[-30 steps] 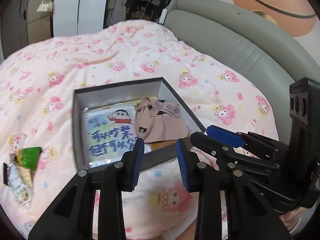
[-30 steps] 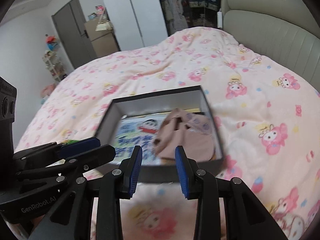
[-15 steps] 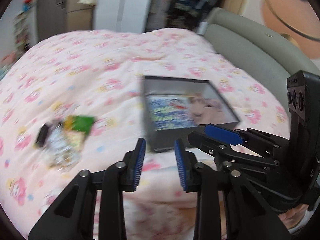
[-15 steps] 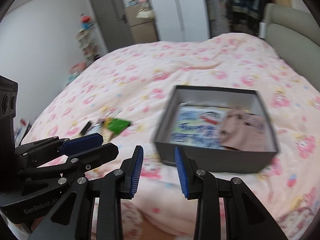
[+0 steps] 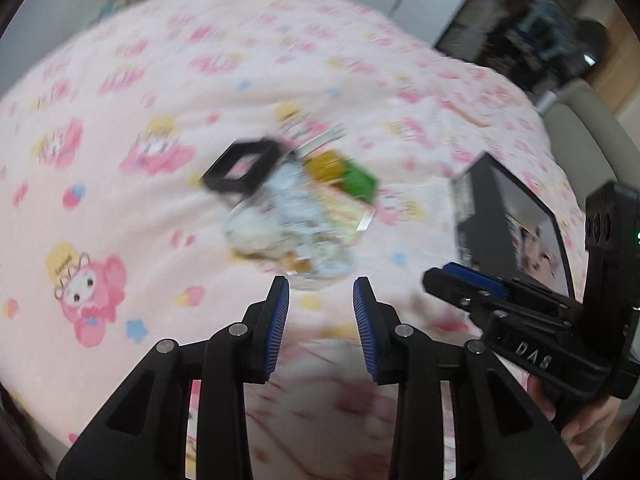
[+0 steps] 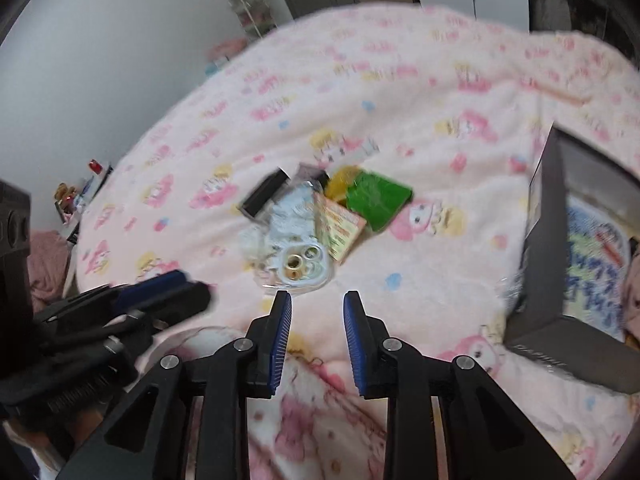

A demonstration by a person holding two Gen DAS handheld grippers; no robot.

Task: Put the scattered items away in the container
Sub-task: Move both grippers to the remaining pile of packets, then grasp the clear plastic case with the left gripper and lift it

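Both hands are reaching for the pile [image 6: 316, 216] in the middle of the bed [image 6: 400, 92], left gripper [image 5: 320, 312] fingers opening, right gripper [image 6: 316, 316] fingers closing, both empty; next, grab one thing for the box [image 6: 548, 240].

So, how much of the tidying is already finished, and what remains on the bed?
Partly done: the dark box already holds a cartoon-printed packet and something pinkish at its far edge. In hand: nothing. The left gripper, jaws opening, and the right gripper, jaws closing, are both empty above the quilt. Left: the scattered pile with a clear phone case, green packet and black item.
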